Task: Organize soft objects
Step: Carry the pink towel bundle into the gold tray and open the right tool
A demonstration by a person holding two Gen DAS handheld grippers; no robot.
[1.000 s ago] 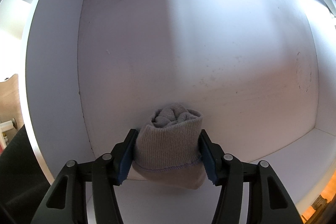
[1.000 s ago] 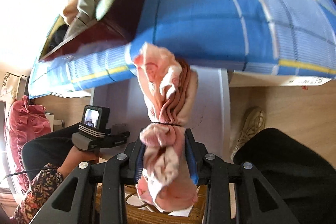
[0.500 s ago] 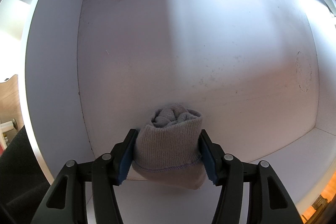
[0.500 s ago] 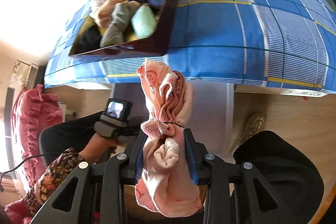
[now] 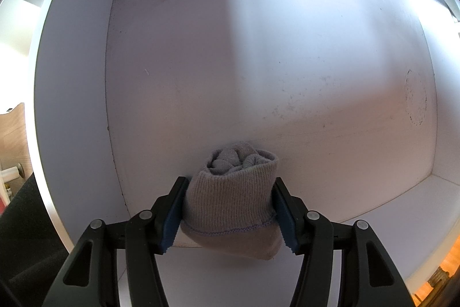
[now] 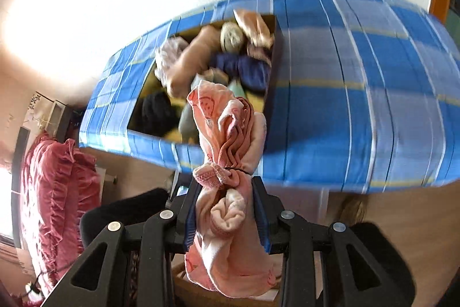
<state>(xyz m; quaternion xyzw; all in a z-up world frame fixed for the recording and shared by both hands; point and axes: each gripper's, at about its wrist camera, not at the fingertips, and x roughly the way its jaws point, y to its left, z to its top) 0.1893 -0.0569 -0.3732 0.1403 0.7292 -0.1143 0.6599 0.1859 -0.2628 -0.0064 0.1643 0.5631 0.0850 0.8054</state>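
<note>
Item 1, left view, nearest: left gripper (image 5: 228, 216), pointing down, jaws clenched on a rolled grey-beige sock bundle (image 5: 231, 203). The blue pads press both ribbed flanks; the bundle's far end appears to rest at or just above the floor of a white drawer (image 5: 258, 53), close to the near left corner. Beyond it: bare scuffed white panel, a faint ring mark (image 5: 416, 99) at far right.

Item 2, right view, nearest: right gripper (image 6: 227, 216), jaws clenched on a pink cloth bundle (image 6: 227, 163) tied at the waist with a thin dark band (image 6: 241, 170); loose folds hang below the pads. Farther: a blue checked bedspread (image 6: 359, 105) carrying an open box (image 6: 274, 53) crowded with soft items; a red ruffled cushion (image 6: 54, 192) at left.

Risks, judged: the pink bundle is gripped below its tie, so soft cloth could slide through the pads in transit. The sock roll may unfurl if released off-balance, being only cuff-tucked.
</note>
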